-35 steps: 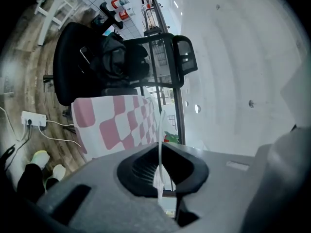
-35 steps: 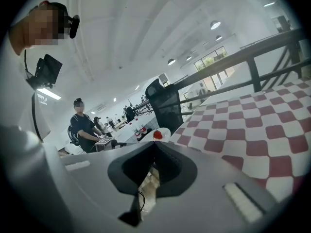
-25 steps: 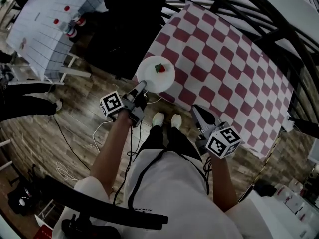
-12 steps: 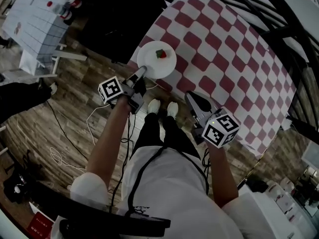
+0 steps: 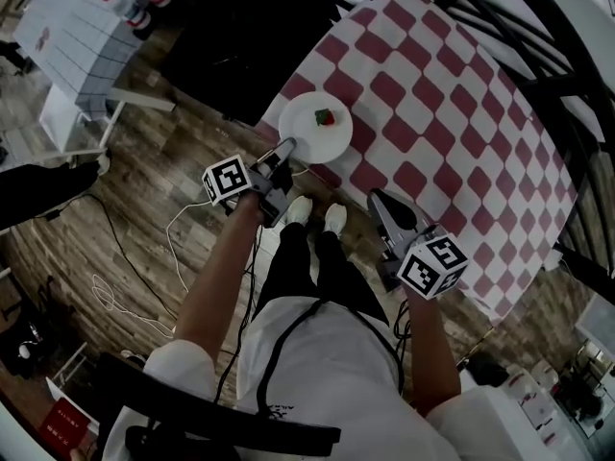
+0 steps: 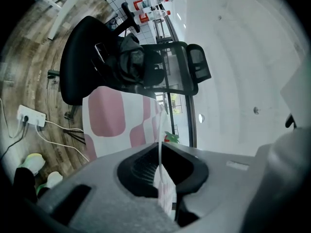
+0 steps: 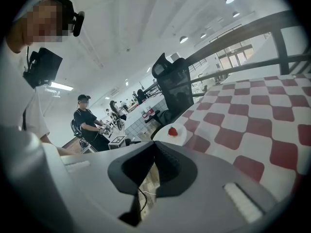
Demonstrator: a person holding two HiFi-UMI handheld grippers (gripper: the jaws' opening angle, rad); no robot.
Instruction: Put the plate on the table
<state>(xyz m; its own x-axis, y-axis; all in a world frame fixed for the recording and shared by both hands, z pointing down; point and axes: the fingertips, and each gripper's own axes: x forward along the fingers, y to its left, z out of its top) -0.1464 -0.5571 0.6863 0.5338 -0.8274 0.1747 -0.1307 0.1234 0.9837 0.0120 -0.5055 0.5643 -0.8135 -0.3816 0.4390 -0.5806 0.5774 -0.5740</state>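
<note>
A white plate (image 5: pixel 315 126) with a strawberry (image 5: pixel 324 117) on it hangs over the near corner of the red-and-white checked table (image 5: pixel 452 113). My left gripper (image 5: pixel 282 157) is shut on the plate's near rim. In the left gripper view the plate (image 6: pixel 160 130) shows edge-on between the jaws of the left gripper (image 6: pixel 159 161), with the strawberry (image 6: pixel 168 138) beyond. I cannot tell whether the plate touches the cloth. My right gripper (image 5: pixel 380 200) is shut and empty, near the table's front edge. The right gripper view has the right gripper (image 7: pixel 156 152) aimed toward the plate (image 7: pixel 172 135).
A black office chair (image 6: pixel 97 57) stands beyond the table's corner. A white table with bottles (image 5: pixel 86 27) is at the far left. Cables and a power strip (image 5: pixel 187 229) lie on the wood floor. Black curved rails (image 5: pixel 538 27) border the table. A person (image 7: pixel 87 120) sits far off.
The left gripper has carried the plate a little to the right and farther over the table's corner. The right gripper has stayed about where it was.
</note>
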